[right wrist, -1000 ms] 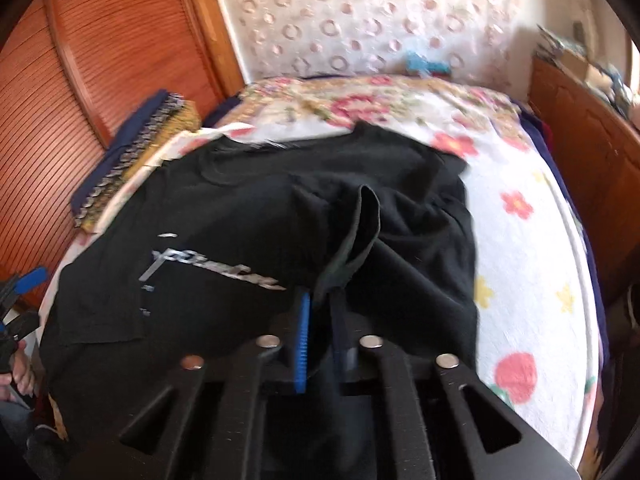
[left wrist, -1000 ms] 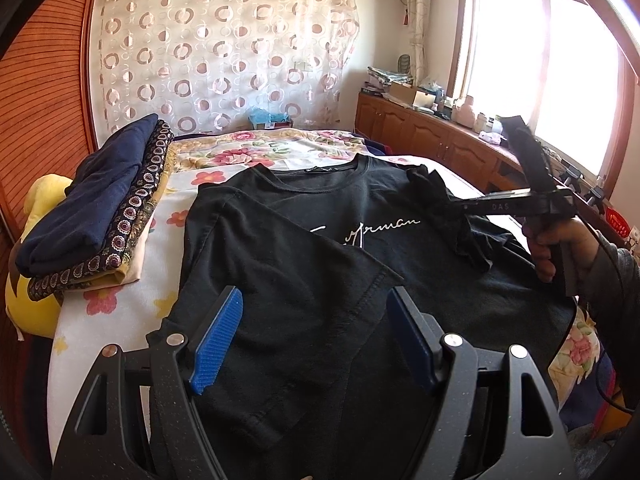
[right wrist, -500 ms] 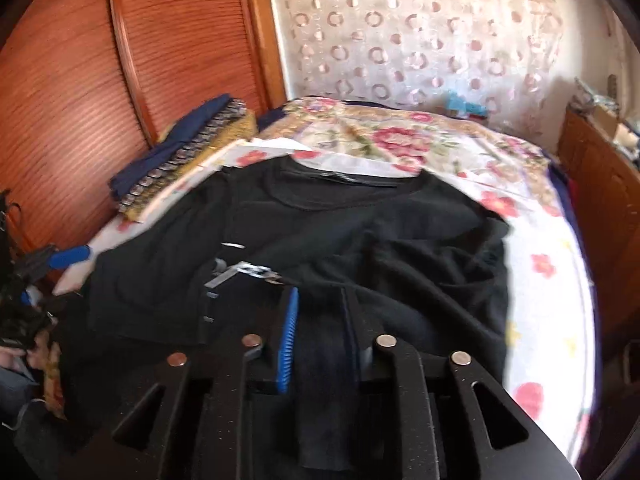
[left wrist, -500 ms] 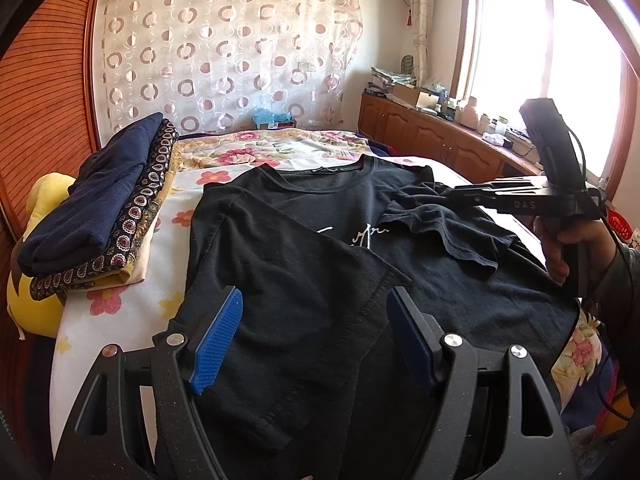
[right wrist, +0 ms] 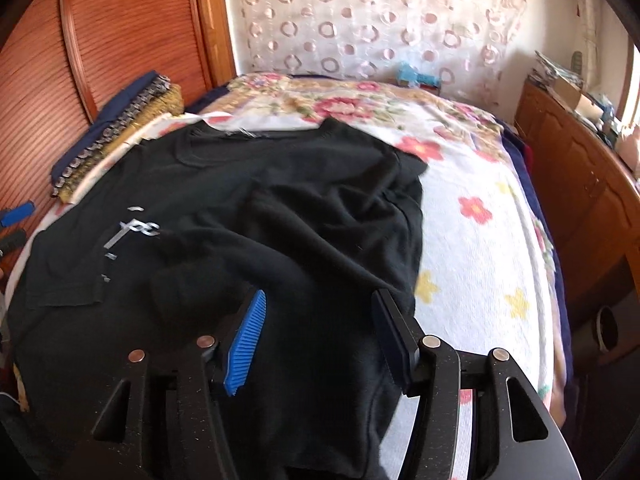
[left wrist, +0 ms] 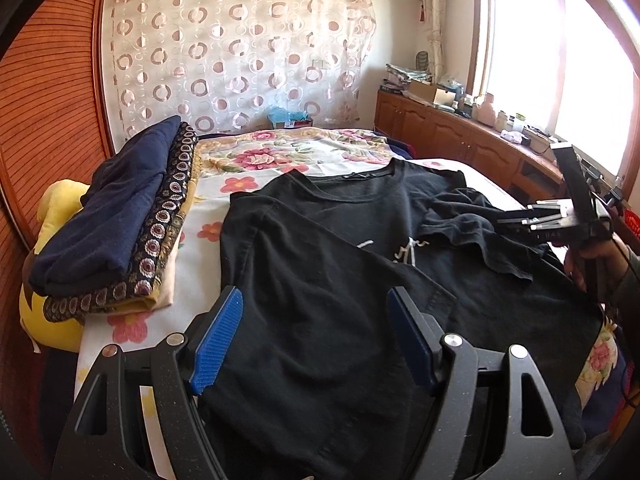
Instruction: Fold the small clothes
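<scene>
Black T-shirt (right wrist: pixel 248 200) lies flat beneath both grippers' parted jaws, the right's having just opened.

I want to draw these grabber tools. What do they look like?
Each gripper is black speckled plastic with silver bolts. The left gripper has bright blue ribbed pads on its fingers. So does the right gripper. A dark cable hangs by the grey sleeve.

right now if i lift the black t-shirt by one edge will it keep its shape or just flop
The black t-shirt would probably flop: its folded sleeve already lies rumpled and creased where it fell. It looks thin and light, lying flat against the flowered bedspread, so one gripper could likely lift it. The soft knit seems unlikely to slip.
</scene>
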Demonstrator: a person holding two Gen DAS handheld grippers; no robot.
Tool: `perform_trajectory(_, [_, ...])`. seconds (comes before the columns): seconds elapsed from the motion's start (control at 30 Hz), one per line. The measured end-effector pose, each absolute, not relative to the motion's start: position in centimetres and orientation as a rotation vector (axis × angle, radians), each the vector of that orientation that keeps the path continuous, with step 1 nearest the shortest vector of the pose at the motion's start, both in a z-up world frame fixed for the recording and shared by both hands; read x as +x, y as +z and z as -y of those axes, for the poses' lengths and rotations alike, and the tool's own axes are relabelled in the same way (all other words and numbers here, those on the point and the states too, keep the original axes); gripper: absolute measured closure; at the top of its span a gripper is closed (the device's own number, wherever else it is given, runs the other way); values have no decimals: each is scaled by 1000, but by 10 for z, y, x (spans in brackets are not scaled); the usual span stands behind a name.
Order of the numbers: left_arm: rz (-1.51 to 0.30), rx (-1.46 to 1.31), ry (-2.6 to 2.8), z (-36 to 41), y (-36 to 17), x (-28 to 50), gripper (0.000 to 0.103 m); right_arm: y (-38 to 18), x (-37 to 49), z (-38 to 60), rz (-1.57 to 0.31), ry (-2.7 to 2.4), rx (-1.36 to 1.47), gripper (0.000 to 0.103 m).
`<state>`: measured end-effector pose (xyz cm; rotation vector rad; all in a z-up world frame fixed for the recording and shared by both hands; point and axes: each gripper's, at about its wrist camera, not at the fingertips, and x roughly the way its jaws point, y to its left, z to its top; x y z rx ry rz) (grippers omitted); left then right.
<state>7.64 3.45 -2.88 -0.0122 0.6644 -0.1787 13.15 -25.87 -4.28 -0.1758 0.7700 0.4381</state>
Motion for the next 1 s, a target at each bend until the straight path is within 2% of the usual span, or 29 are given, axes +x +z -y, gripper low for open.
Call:
perform_trajectory(0.43, [-727, 20, -162, -47, -22, 139, 28, -50, 130, 254, -780, 406, -192, 42])
perform_trajectory(0.83, [-831, 20, -161, -35, -45, 203, 28, -54, 135, 256, -778, 410, -198, 39])
perform_trajectory(1.0, [-849, 29, -155, -35, -46, 225, 37, -54, 134, 256, -775, 408, -201, 38])
